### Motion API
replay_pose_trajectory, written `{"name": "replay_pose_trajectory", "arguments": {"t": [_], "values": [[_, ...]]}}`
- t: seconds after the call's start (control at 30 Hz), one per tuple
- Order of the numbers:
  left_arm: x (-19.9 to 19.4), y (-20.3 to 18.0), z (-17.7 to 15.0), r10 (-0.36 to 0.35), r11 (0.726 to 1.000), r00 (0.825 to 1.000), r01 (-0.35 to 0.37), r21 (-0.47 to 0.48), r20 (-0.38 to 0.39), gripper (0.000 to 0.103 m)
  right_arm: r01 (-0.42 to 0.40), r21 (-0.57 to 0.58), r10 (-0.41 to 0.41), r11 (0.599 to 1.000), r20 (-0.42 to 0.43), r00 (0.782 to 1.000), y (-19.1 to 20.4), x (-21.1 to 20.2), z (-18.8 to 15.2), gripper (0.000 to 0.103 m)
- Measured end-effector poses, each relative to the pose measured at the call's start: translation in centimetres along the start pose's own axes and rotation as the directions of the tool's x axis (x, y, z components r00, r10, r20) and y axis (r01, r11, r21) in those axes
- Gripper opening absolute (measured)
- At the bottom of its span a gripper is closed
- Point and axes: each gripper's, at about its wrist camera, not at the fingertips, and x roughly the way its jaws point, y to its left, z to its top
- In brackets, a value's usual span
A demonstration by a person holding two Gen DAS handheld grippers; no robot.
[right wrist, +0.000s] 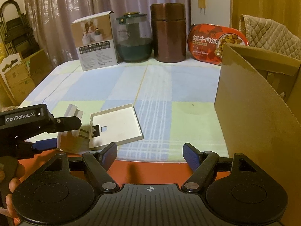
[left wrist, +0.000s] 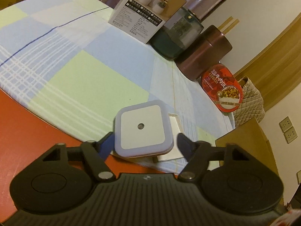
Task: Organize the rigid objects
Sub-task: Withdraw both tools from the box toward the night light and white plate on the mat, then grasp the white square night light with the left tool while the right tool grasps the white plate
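Observation:
A square white night light with a pale blue rim (left wrist: 144,130) sits between the fingers of my left gripper (left wrist: 145,144), near the table's front edge. The jaws are wide, with a clear gap at the right finger (left wrist: 185,146). In the right wrist view the light (right wrist: 70,130) shows from the side, with the left gripper (right wrist: 40,124) around it. A flat white tray-like lid (right wrist: 114,125) lies just right of it, also visible in the left wrist view (left wrist: 175,137). My right gripper (right wrist: 149,153) is open and empty at the front edge.
Along the back of the checked tablecloth (right wrist: 156,86) stand a printed box (right wrist: 96,43), a glass jar (right wrist: 134,37), a brown canister (right wrist: 169,32) and a red food pack (right wrist: 216,40). An open cardboard box (right wrist: 257,101) stands at the right.

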Motion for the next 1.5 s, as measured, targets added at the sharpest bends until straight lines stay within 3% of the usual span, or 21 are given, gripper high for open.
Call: {"name": "replay_pose_trajectory", "arguments": {"t": [0.13,0.27,0.37,0.47,0.5,0.63,0.8,1.0,1.2,1.4,1.5], "values": [[-0.2,-0.2,0.0,0.012,1.000,1.000,-0.011,0.028,-0.008,0.061,-0.005,0.001,0.005,1.000,-0.002,1.000,0.0,0.0,0.0,0.074],[-1.4,-1.3,0.4,0.100,0.980,0.995,-0.102,0.173,0.022,0.061,-0.029,0.007,0.029,1.000,-0.002,1.000,0.2,0.0,0.1,0.074],[-2.6,-2.0,0.6,0.189,0.928,0.979,-0.205,0.310,0.080,0.061,-0.046,0.000,0.046,0.999,0.001,0.999,0.6,0.2,0.1,0.074],[-3.6,-1.8,0.7,0.283,0.848,0.947,-0.321,0.422,0.151,0.061,-0.065,0.001,0.065,0.998,0.007,0.998,1.1,0.8,0.4,0.074],[-3.8,-1.5,0.7,0.300,0.834,0.940,-0.341,0.434,0.160,0.061,-0.080,0.007,0.080,0.997,0.008,0.997,1.2,1.0,0.5,0.075],[-4.2,0.1,1.3,0.325,0.841,0.934,-0.358,0.405,0.152,0.061,-0.150,-0.016,0.150,0.989,0.022,0.988,2.5,1.9,1.1,0.101],[-3.9,0.2,1.4,0.328,0.839,0.933,-0.359,0.409,0.145,0.061,-0.159,-0.100,0.161,0.982,0.014,0.987,3.9,4.0,1.5,0.101],[-3.3,0.1,1.6,0.326,0.831,0.935,-0.355,0.428,0.143,0.061,-0.107,-0.205,0.111,0.973,0.008,0.994,4.6,6.8,1.4,0.101],[-3.3,0.1,1.8,0.323,0.835,0.935,-0.353,0.421,0.144,0.061,-0.116,-0.234,0.118,0.965,-0.007,0.993,4.7,9.0,1.2,0.101],[-3.1,-0.3,1.6,0.330,0.821,0.931,-0.366,0.439,0.159,0.061,-0.125,-0.235,0.131,0.964,0.009,0.991,4.8,9.6,1.5,0.100],[-3.1,-0.4,1.5,0.334,0.815,0.928,-0.371,0.446,0.163,0.061,-0.128,-0.243,0.136,0.962,0.018,0.990,4.8,9.2,1.4,0.091]]}}
